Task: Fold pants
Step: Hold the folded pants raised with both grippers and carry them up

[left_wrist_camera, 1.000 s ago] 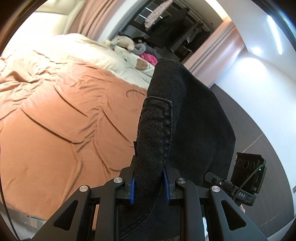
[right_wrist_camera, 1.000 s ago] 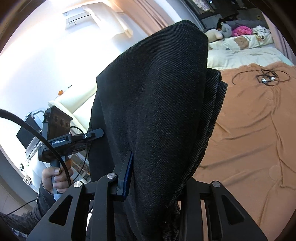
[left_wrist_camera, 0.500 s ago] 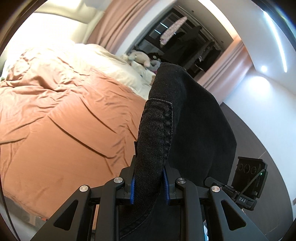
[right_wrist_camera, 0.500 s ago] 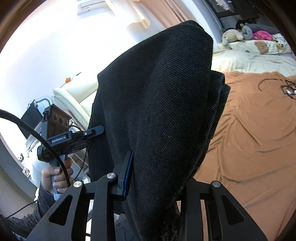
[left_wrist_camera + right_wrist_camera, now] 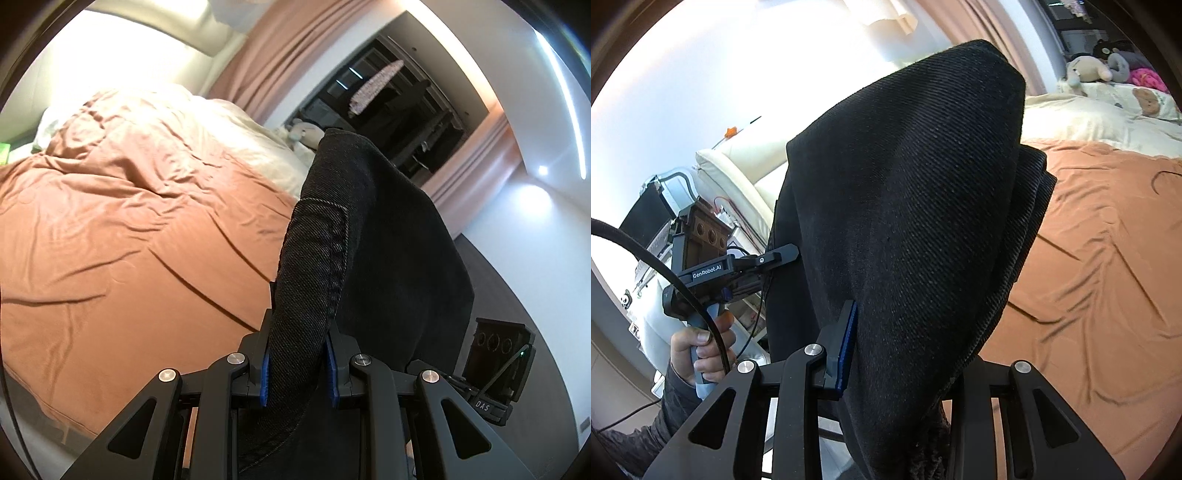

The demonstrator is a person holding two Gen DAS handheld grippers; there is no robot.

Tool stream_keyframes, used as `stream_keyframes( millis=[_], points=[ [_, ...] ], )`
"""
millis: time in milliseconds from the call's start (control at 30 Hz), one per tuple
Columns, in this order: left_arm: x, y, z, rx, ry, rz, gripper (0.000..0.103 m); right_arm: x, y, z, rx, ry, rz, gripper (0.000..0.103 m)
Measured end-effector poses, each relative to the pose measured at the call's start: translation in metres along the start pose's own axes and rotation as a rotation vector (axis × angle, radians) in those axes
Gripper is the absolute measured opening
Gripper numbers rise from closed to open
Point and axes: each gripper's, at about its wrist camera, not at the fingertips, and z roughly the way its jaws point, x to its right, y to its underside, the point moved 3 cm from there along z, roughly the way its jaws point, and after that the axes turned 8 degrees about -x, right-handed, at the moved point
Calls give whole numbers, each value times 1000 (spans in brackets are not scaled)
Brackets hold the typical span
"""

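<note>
A rumpled orange bedspread [image 5: 122, 236] covers the bed, with stuffed toys [image 5: 1089, 70] near the cream pillows [image 5: 1082, 118].

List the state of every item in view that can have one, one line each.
Left tool: shut on the black pants, denim bunched between its blue pads.
Right tool: shut on the black pants, cloth draped over its fingers.
Black pants: held up in the air by both tools, hanging off the bed.
Orange bedspread: spread over the bed, wrinkled.
Stuffed toys: lying at the head of the bed.
</note>
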Motion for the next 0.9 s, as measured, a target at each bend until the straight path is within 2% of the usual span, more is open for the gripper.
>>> stream_keyframes(
  millis=[433,700,900],
  points=[
    [-100,-35,-32,41,-59,-87,23,-18,-33,96,-79,-23,-59,27],
    [-156,-62,-67,78,-133,-115,23,-38,-51,158,-122,-67,-97,27],
    [-194,-87,-99,103,-227,-123,23,-52,-64,199,-135,-116,-108,27]
  ],
)
